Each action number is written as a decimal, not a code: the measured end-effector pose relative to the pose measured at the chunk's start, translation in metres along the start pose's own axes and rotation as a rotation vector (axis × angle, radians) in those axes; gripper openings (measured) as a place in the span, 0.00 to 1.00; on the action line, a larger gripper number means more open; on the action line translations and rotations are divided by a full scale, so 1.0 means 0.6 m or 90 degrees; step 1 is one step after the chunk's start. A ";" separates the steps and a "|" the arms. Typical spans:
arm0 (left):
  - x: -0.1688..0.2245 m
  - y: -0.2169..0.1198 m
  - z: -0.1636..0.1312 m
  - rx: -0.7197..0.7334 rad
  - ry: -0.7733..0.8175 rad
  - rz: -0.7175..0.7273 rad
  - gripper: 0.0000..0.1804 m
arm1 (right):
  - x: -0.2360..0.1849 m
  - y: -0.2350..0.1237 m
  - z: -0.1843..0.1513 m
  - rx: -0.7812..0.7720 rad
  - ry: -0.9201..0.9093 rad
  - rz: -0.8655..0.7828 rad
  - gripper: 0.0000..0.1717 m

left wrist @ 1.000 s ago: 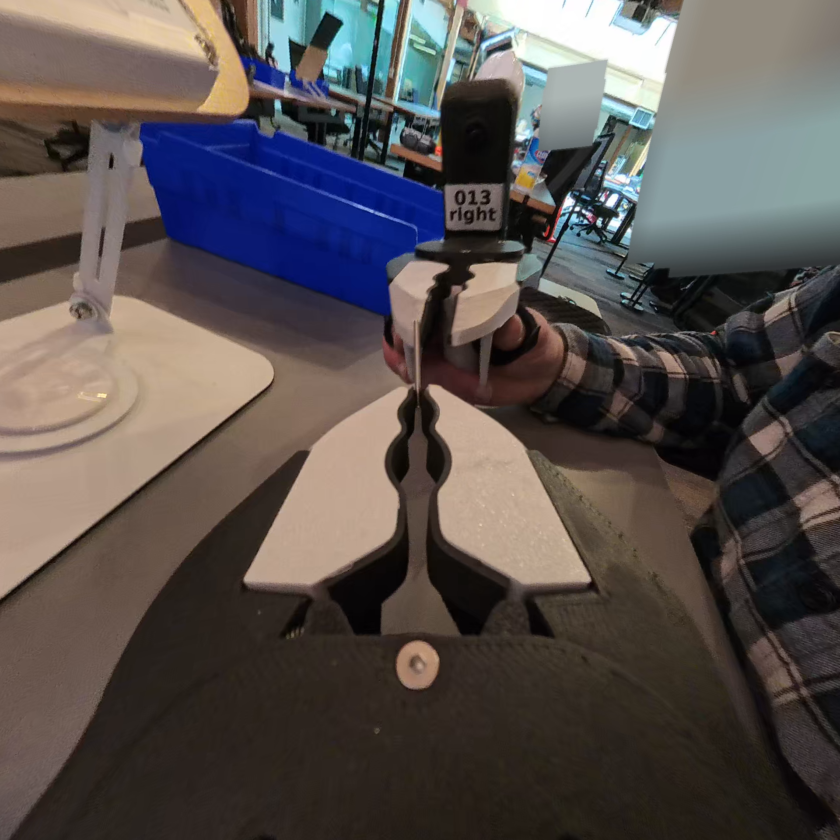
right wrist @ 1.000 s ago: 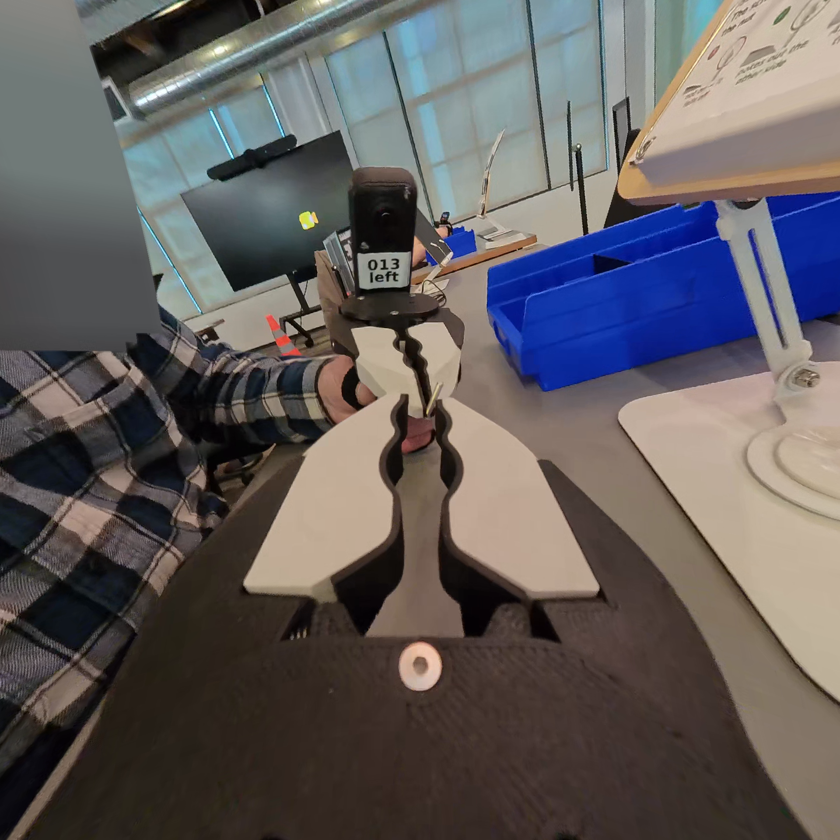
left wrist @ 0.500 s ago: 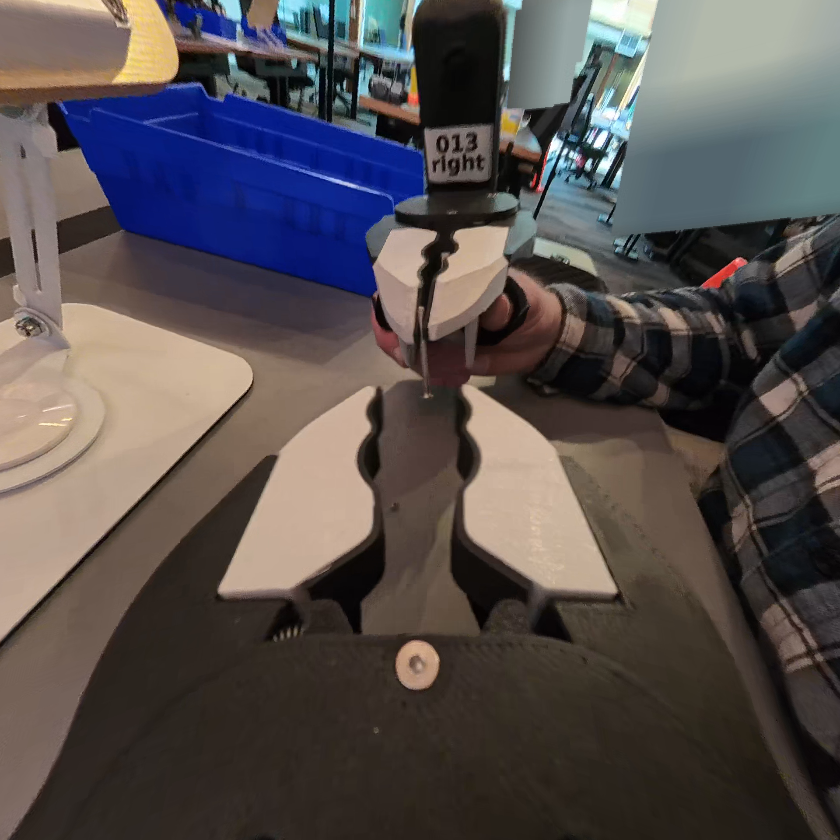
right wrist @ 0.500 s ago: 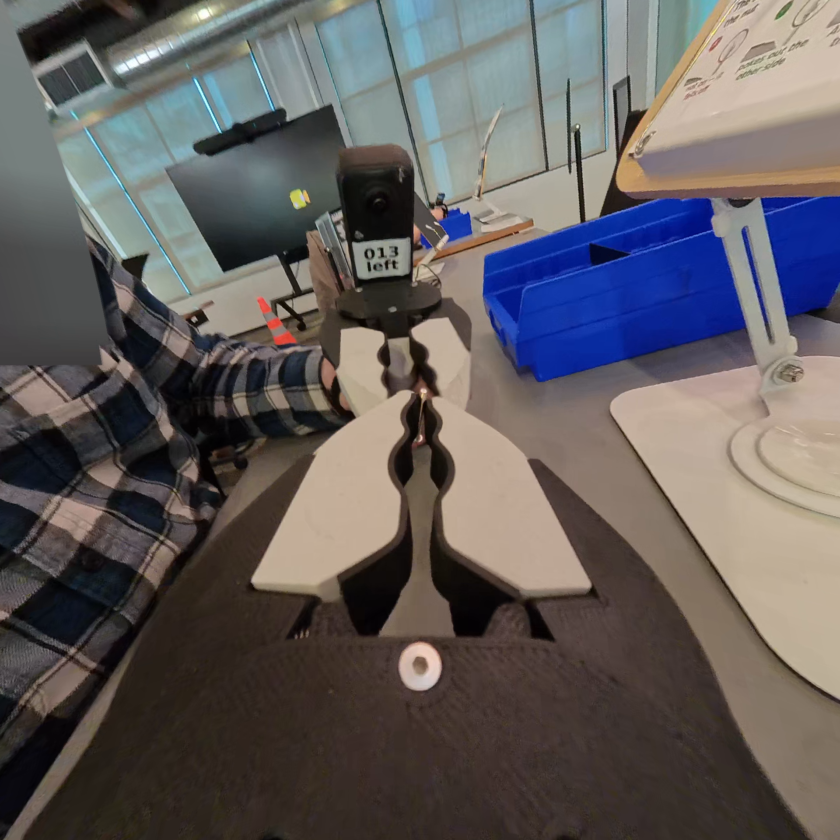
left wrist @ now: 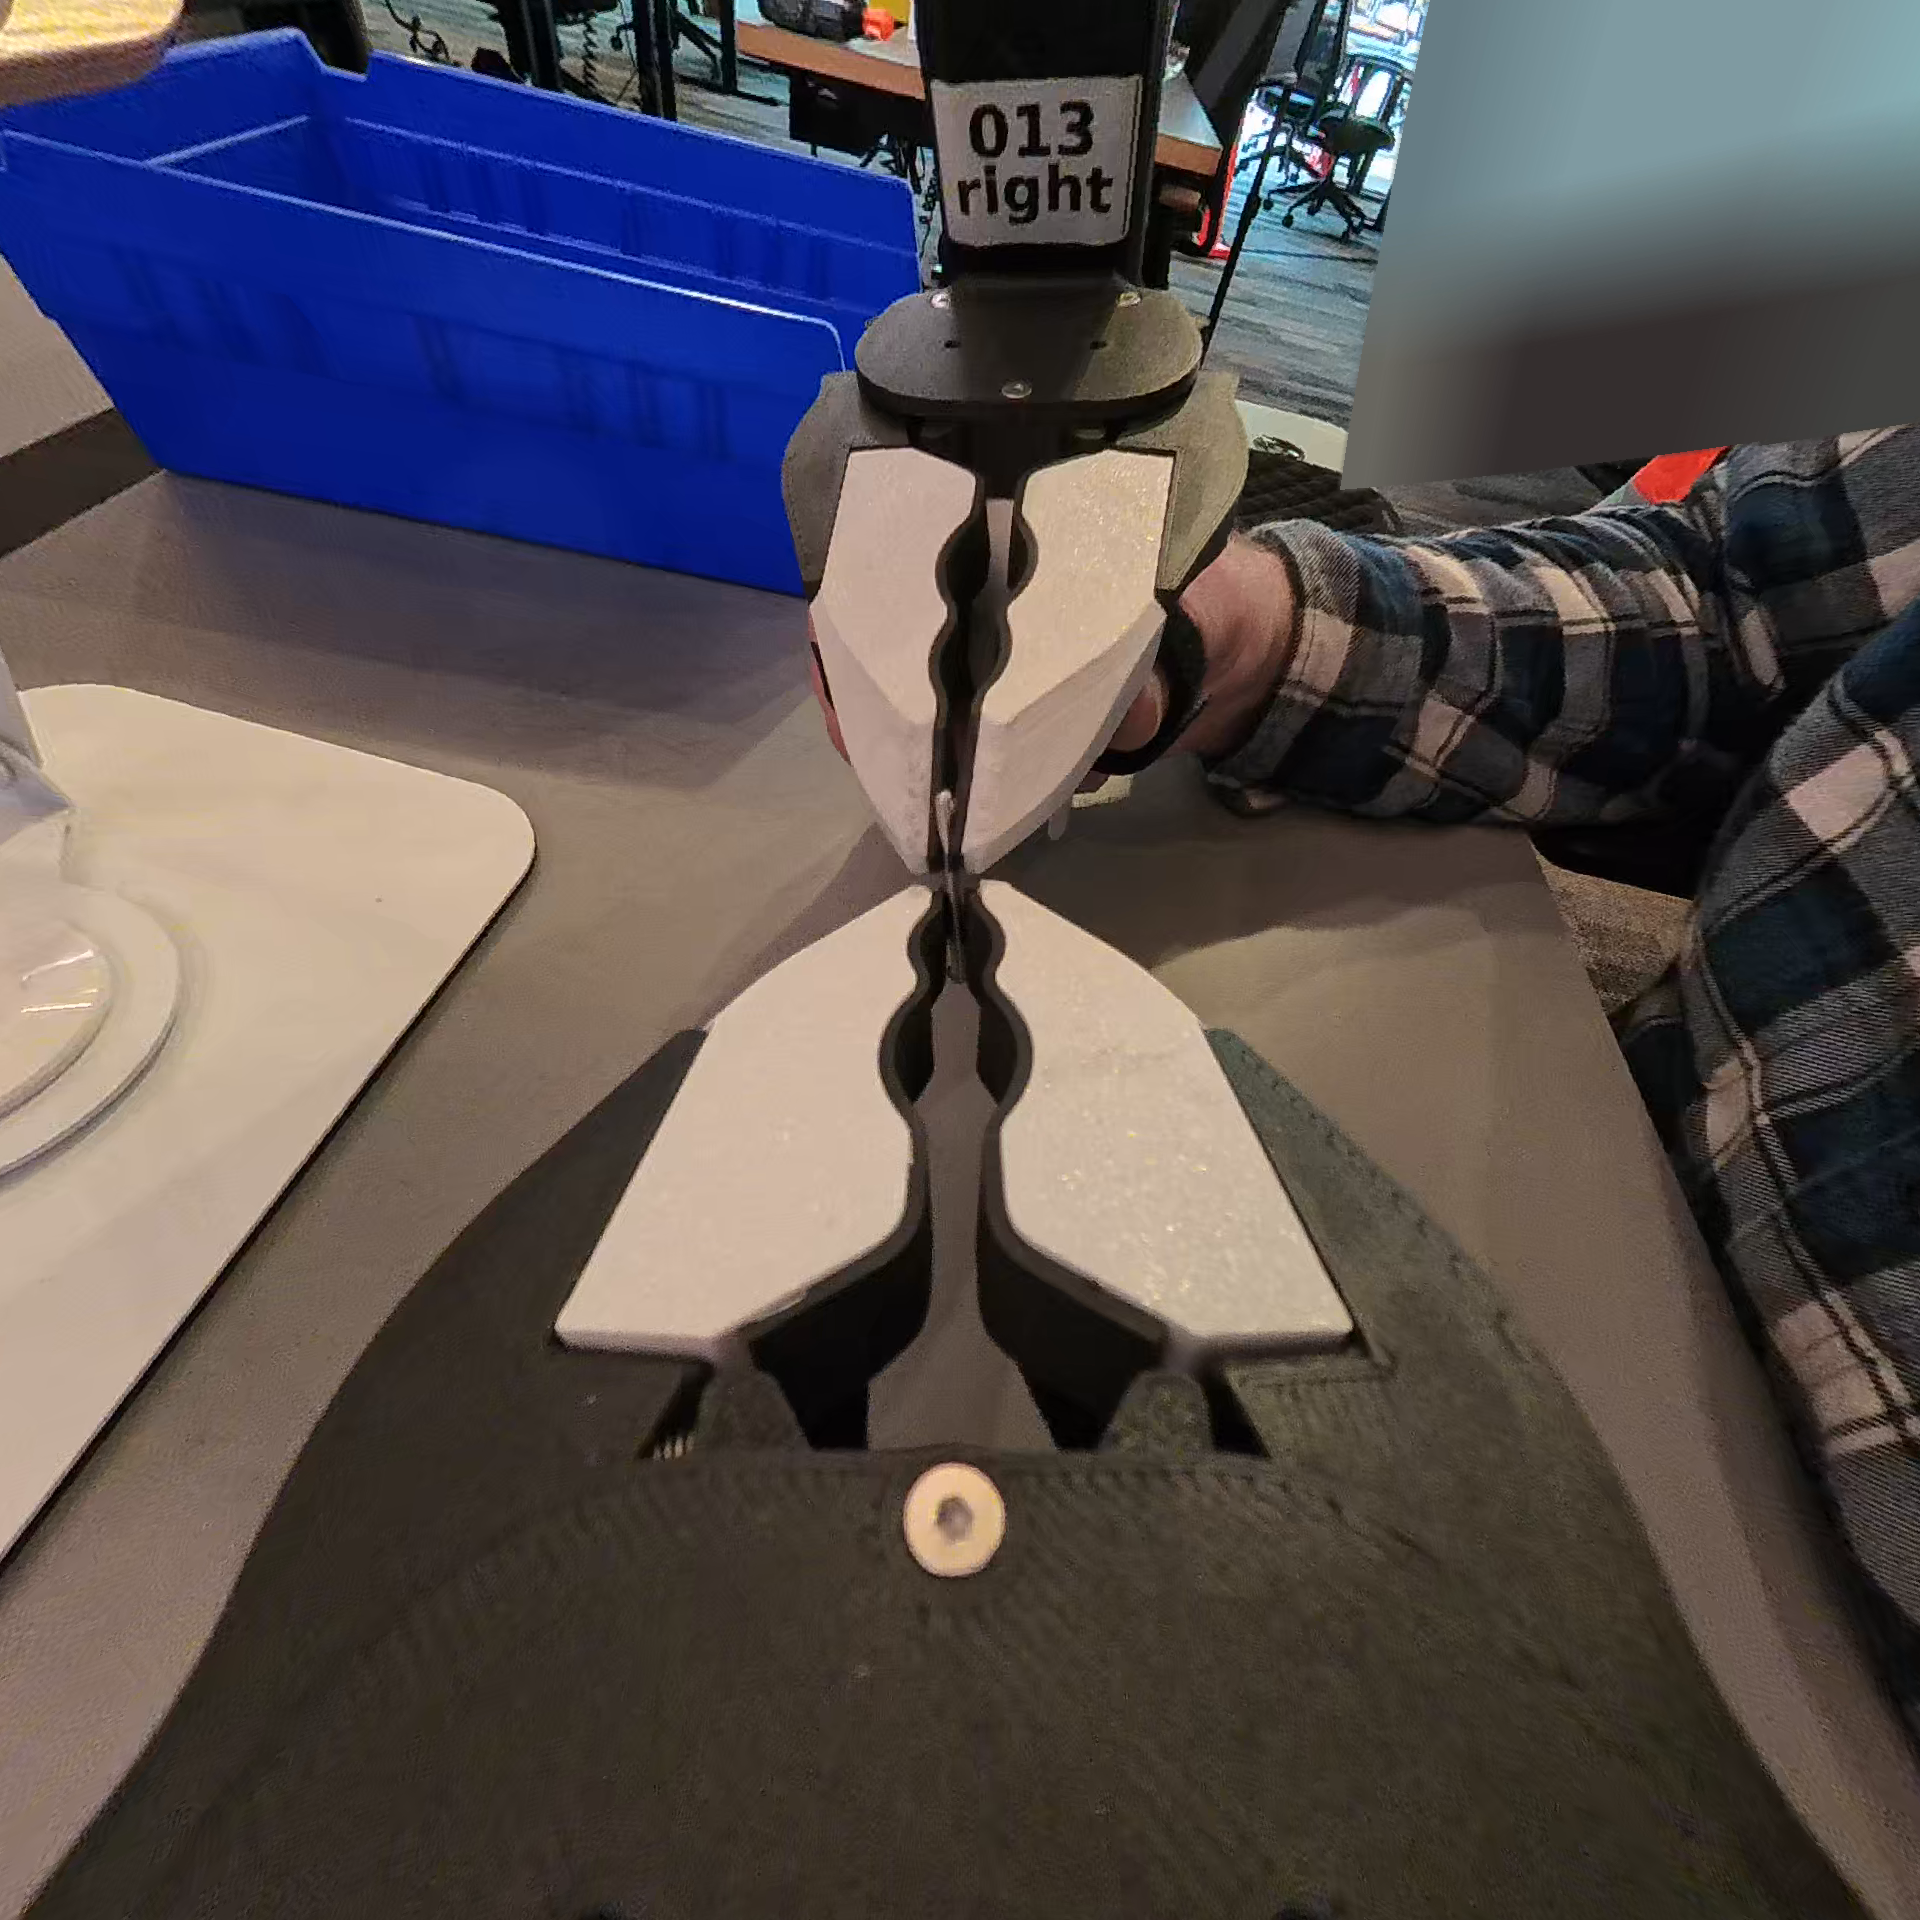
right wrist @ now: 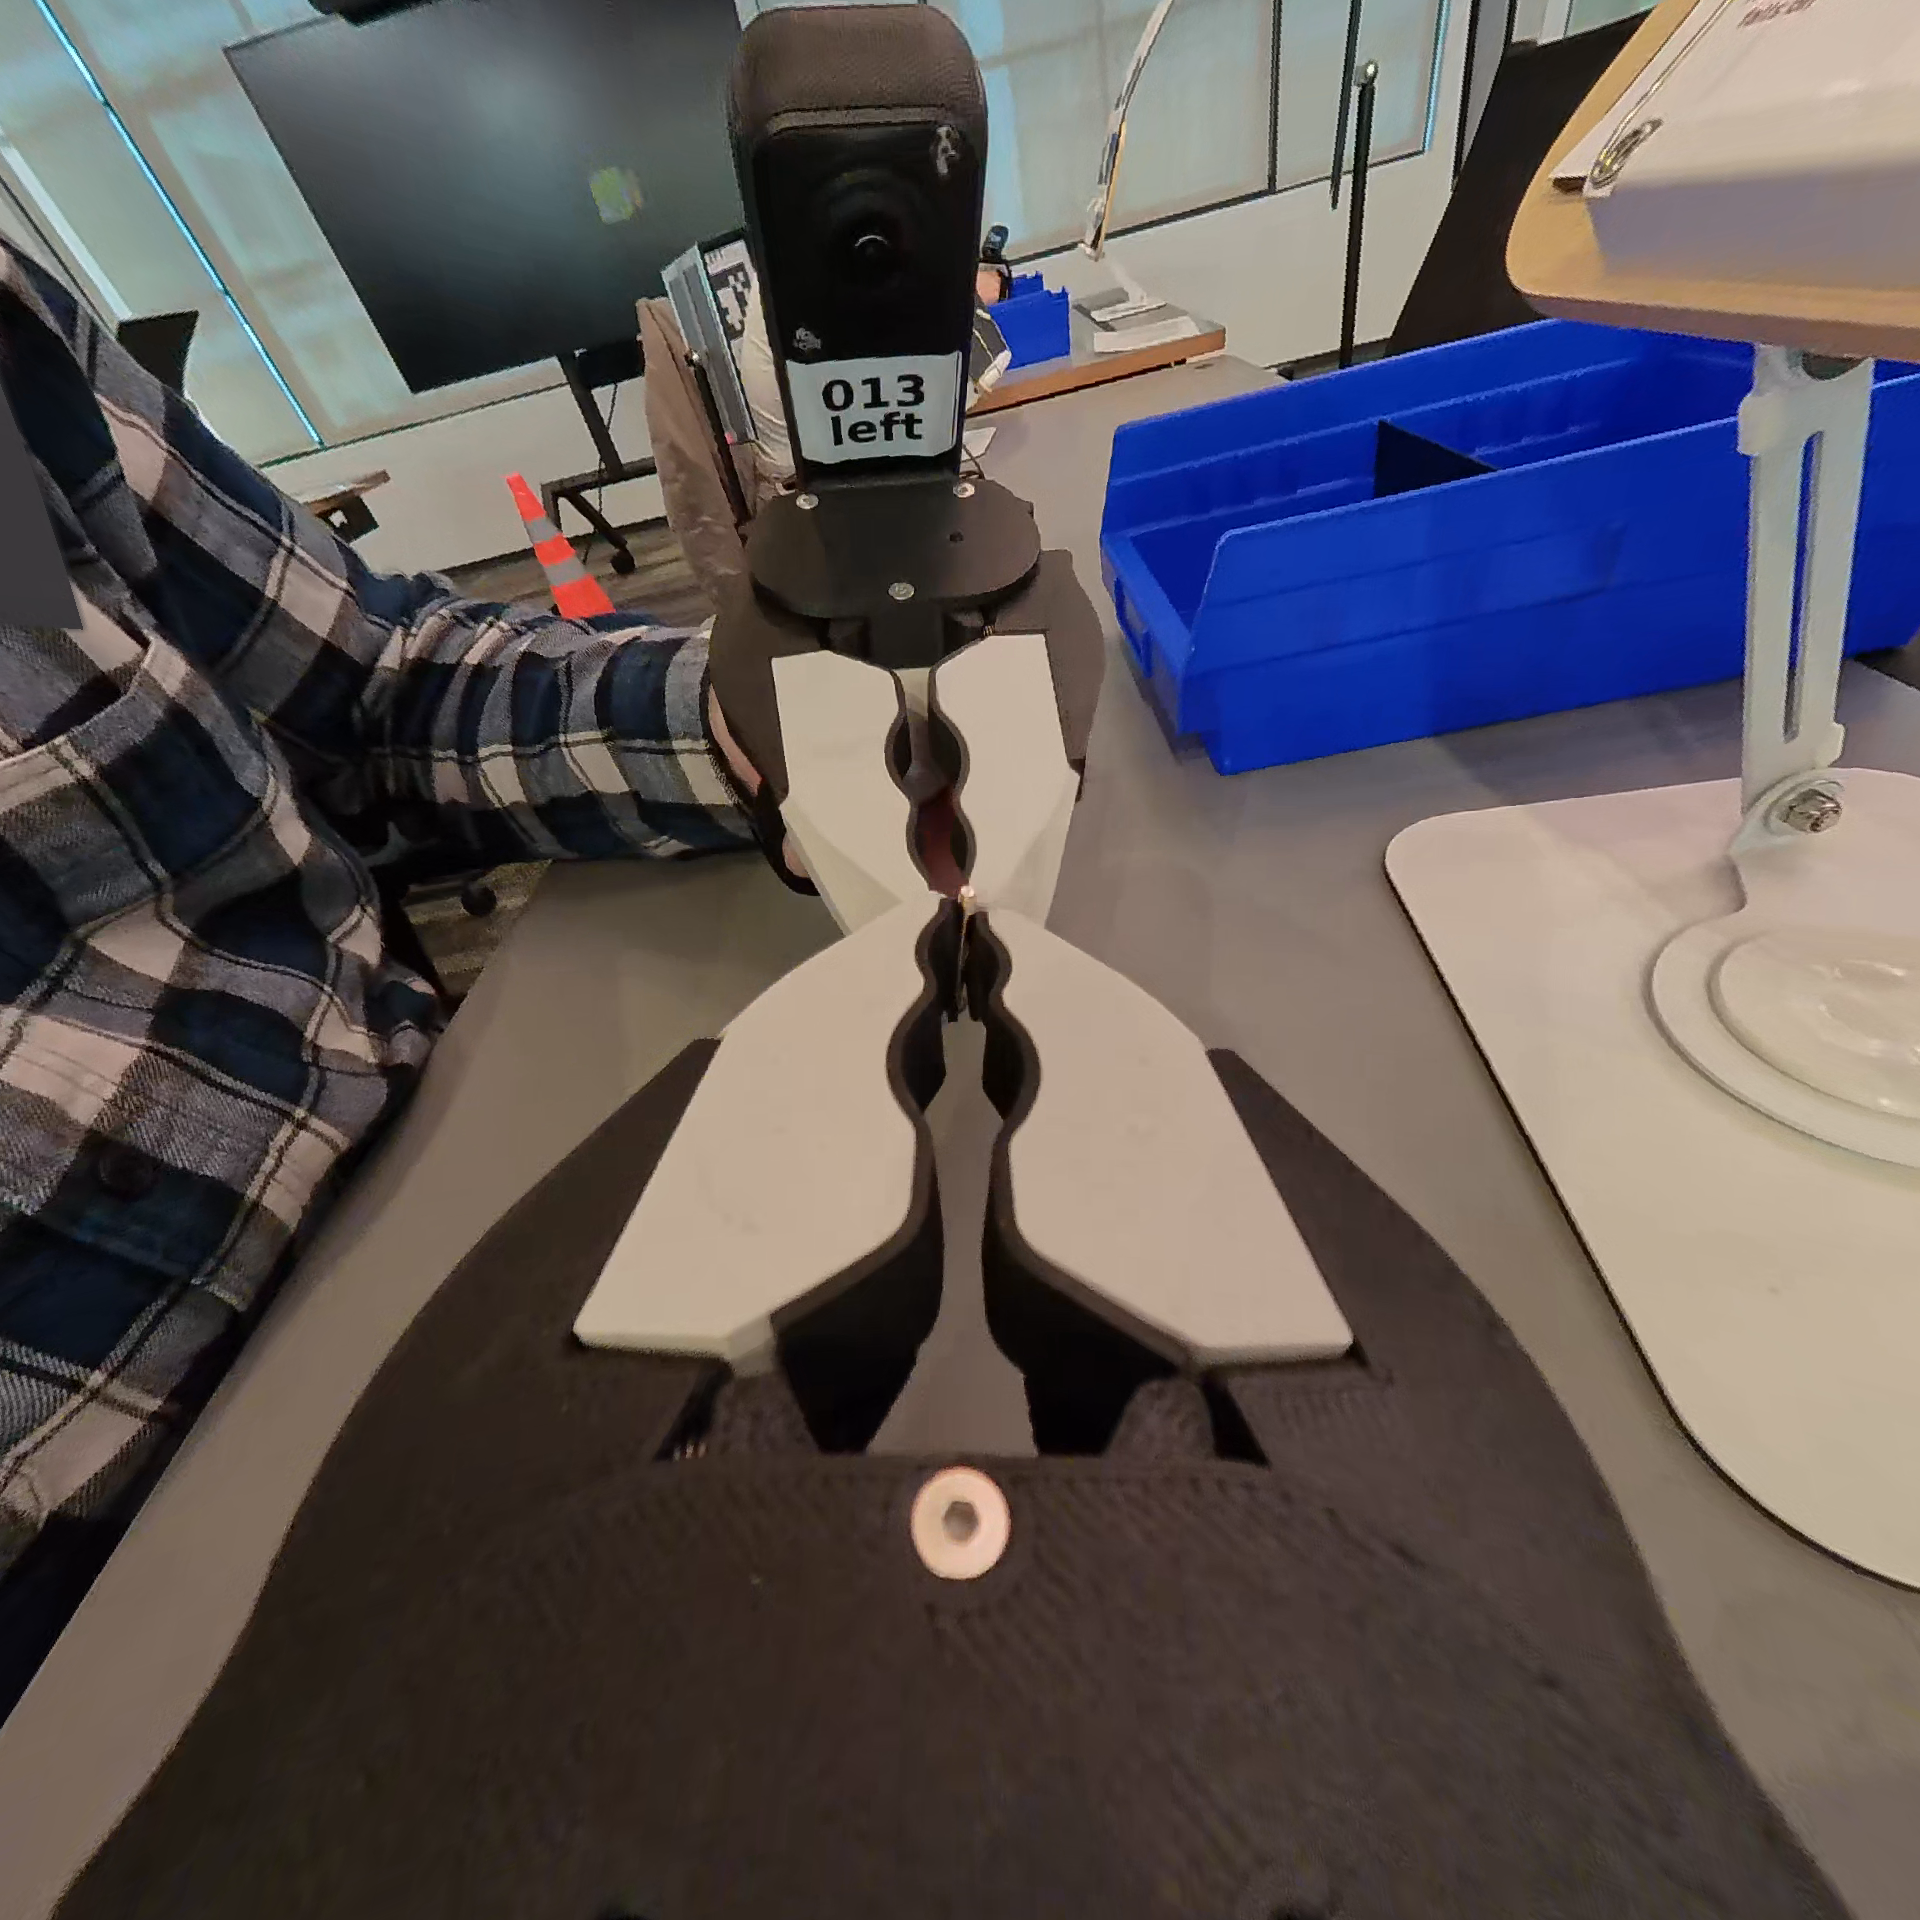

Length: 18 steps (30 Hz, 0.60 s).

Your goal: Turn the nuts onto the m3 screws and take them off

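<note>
Just in front of the blue bin (left wrist: pixel 468 312), above the grey counter (left wrist: pixel 623 644): left gripper (left wrist: pixel 951 902) pinched tight on one end of a thin metal pin (left wrist: pixel 951 940). Tip to tip against it, right gripper (left wrist: pixel 948 847) clamped on the pin's other end.

Bare grey table (left wrist: pixel 644 665) lies open between the blue bin (left wrist: pixel 436 312) at eleven o'clock and the white base plate (left wrist: pixel 260 914) at nine.
</note>
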State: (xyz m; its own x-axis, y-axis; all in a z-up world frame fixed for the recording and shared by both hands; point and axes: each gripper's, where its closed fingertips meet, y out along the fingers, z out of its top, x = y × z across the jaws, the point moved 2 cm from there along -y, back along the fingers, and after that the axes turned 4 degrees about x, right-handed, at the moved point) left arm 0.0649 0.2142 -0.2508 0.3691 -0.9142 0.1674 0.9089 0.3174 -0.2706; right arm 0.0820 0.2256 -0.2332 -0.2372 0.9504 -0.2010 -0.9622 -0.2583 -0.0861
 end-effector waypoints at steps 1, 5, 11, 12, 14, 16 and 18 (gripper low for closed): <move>0.000 0.001 -0.002 -0.004 -0.002 -0.001 0.01 | 0.001 0.000 -0.001 -0.006 -0.002 -0.002 0.01; -0.003 0.001 -0.005 -0.007 0.009 0.003 0.01 | 0.002 0.001 -0.003 -0.015 -0.011 -0.007 0.01; -0.027 -0.021 0.012 0.063 0.000 0.025 0.01 | 0.016 -0.016 0.012 0.029 0.002 -0.027 0.10; -0.033 -0.026 0.013 0.073 -0.001 0.033 0.01 | 0.017 -0.020 0.006 0.014 0.003 -0.024 0.11; -0.043 -0.033 0.010 0.080 0.018 0.050 0.01 | 0.022 -0.025 -0.015 -0.041 -0.006 -0.025 0.12; -0.052 -0.041 0.011 0.110 0.017 0.063 0.01 | 0.017 -0.026 -0.039 -0.106 -0.024 -0.015 0.09; -0.062 -0.043 0.005 0.123 0.014 0.078 0.01 | 0.016 -0.024 -0.066 -0.179 -0.050 -0.017 0.09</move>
State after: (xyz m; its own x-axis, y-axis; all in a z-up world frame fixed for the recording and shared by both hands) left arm 0.0281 0.2409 -0.2472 0.4770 -0.8702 0.1233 0.8784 0.4673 -0.1000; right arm 0.0990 0.2316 -0.2723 -0.2329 0.9651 -0.1196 -0.8962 -0.2608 -0.3590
